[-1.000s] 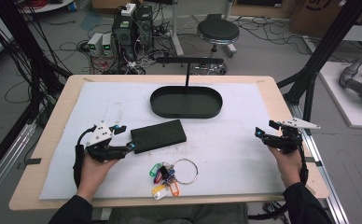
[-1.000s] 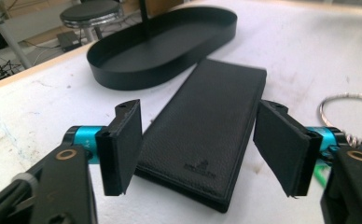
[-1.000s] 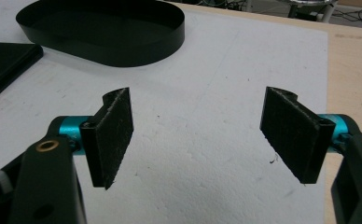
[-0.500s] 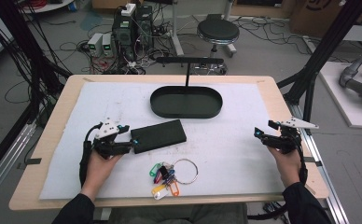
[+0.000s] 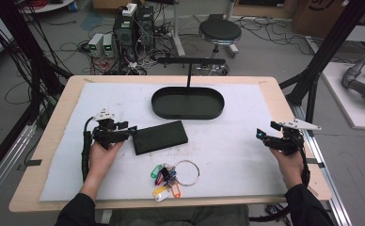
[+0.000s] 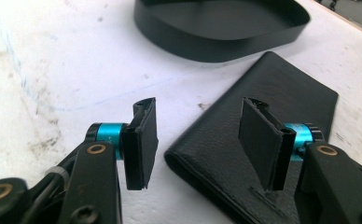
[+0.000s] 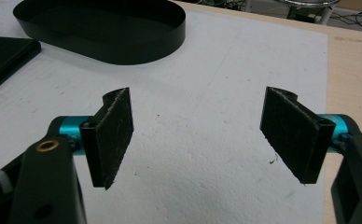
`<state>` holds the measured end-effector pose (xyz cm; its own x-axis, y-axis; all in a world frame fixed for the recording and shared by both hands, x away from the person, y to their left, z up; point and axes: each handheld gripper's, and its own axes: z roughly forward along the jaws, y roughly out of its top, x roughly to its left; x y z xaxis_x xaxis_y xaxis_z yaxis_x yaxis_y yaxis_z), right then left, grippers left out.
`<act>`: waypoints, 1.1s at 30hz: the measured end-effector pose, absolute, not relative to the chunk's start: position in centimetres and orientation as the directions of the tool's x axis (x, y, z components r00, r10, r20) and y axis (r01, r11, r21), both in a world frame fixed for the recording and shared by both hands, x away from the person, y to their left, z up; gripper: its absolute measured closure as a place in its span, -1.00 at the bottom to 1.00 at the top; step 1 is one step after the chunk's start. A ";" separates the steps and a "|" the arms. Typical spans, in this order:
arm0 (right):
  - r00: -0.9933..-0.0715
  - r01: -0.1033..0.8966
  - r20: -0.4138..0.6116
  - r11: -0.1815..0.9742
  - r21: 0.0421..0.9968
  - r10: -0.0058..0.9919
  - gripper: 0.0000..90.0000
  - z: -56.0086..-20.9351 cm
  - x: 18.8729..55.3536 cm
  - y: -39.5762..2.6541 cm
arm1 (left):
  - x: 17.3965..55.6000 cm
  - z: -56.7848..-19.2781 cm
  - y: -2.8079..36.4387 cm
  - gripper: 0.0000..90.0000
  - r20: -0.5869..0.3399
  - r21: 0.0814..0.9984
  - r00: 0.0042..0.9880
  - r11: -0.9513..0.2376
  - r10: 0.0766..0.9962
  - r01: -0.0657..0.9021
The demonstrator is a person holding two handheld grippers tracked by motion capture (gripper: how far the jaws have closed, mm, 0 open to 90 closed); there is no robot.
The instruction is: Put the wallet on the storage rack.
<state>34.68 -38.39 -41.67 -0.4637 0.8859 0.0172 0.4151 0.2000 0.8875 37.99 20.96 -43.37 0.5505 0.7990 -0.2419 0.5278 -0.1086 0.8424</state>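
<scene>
A flat black wallet (image 5: 161,137) lies on the white mat in front of an oval black tray (image 5: 158,106). My left gripper (image 5: 128,130) sits at the wallet's left end. In the left gripper view the left gripper (image 6: 198,140) straddles the near corner of the wallet (image 6: 272,102): one pad stands over the leather, the other beside it over the mat. Its jaws have just been closing, and a gap remains on both sides of the corner. My right gripper (image 5: 260,136) rests low at the mat's right side; in its own view the right gripper (image 7: 198,135) is wide open with nothing between the pads.
A bunch of coloured key tags (image 5: 164,181) on a metal ring (image 5: 186,172) lies near the front edge. A black T-shaped stand (image 5: 190,61) rises behind the tray. The tray wall (image 7: 123,51) and a wallet corner (image 7: 2,60) sit far left in the right gripper view.
My left gripper slid right to the wallet's left end and its jaws narrowed. The right gripper stayed put.
</scene>
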 end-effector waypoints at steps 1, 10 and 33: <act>-0.465 0.414 0.016 0.202 0.888 0.885 -0.43 -41.7 34.7 -38.4 | 38.2 -43.5 21.0 0.09 -0.254 0.833 0.546 -0.107 0.798 0.544; -0.469 0.410 0.012 0.206 0.888 0.883 -0.43 -41.6 34.6 -38.3 | 39.5 -45.1 21.0 0.15 -0.387 0.724 0.472 -0.056 0.792 0.687; -0.500 0.370 0.002 0.211 0.905 0.866 -0.39 -41.1 34.7 -36.7 | 36.3 -43.1 21.0 0.76 -0.202 0.884 0.605 -0.122 0.771 0.451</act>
